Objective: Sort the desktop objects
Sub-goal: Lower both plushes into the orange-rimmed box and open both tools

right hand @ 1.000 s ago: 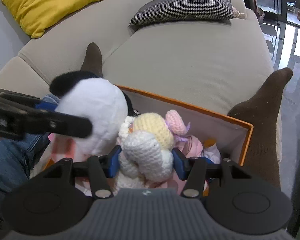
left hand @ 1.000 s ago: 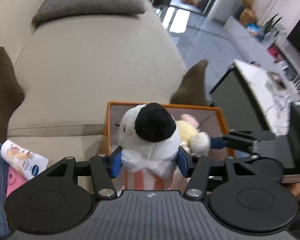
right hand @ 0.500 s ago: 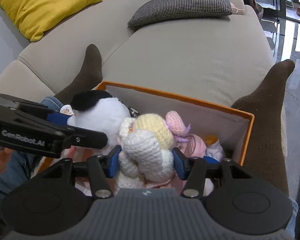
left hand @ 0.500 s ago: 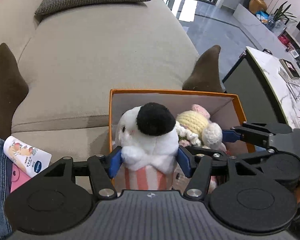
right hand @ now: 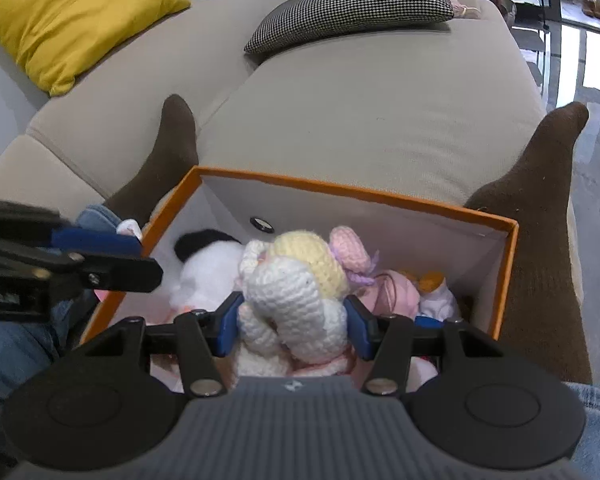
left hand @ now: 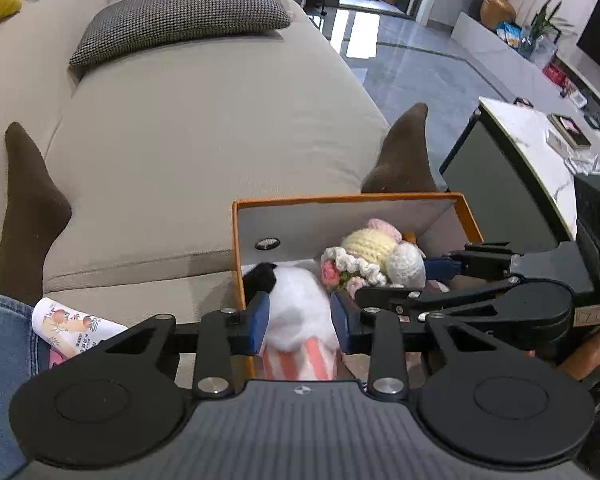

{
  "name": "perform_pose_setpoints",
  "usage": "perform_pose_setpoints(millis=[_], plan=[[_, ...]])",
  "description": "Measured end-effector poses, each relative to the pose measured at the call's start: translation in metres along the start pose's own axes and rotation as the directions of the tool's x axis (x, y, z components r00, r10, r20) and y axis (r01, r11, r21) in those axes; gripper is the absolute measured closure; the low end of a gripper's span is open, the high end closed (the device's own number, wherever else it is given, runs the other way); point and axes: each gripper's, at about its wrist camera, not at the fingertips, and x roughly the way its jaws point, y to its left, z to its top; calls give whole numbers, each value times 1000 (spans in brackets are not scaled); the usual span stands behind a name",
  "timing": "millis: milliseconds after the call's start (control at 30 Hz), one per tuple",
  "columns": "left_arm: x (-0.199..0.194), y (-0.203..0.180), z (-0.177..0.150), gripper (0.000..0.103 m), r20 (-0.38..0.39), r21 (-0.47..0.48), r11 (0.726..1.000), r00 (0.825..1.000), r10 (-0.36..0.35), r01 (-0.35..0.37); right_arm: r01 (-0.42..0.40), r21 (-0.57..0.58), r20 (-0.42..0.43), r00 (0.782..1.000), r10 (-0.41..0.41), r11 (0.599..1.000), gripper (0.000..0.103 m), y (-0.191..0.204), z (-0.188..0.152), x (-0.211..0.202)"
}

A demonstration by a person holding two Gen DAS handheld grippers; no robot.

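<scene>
An orange box (left hand: 340, 199) with white inner walls sits on my lap on the sofa; it also shows in the right wrist view (right hand: 380, 194). My left gripper (left hand: 298, 322) is shut on a white plush toy (left hand: 300, 304) with a black ear and a pink-striped base, held low inside the box's left side. My right gripper (right hand: 294, 322) is shut on a crocheted doll (right hand: 296, 284) with a yellow head and white body, inside the box. That doll shows in the left wrist view (left hand: 374, 252). Pink soft toys (right hand: 396, 292) lie in the box's right part.
A printed tube (left hand: 74, 326) lies on my left thigh beside the box. My brown-socked feet (left hand: 404, 152) (left hand: 24, 192) rest on the beige sofa (left hand: 204, 120). A checked cushion (left hand: 184, 16) and a yellow cushion (right hand: 76, 12) lie further back. A dark side table (left hand: 500, 184) stands right.
My left gripper has lowered the white plush from above the rim down into the box's left side. The right gripper has stayed shut on the crocheted doll in the box.
</scene>
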Motion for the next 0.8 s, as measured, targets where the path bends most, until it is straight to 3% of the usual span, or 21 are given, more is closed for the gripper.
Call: perform_pose_setpoints(millis=[200,400,567,800], plan=[[-20,8,-5,64,52,-11,1000,999,-9,9,18,-13,-13,1000,-18,1000,47,6,3,10],[-25,25,-15,64,55,-70,998,998,0,4,52,-33,-60,997,-53,998,46,11,5,28],[-21,18,-24,64,41,-58,998,999,-26,28,115,-84,-90,988,-122,990,46,21,7,43],[-16,9,-18,64,52,-29,996,995,-84,86,168,-112,-47,984,-174,979,36,36,16,16]])
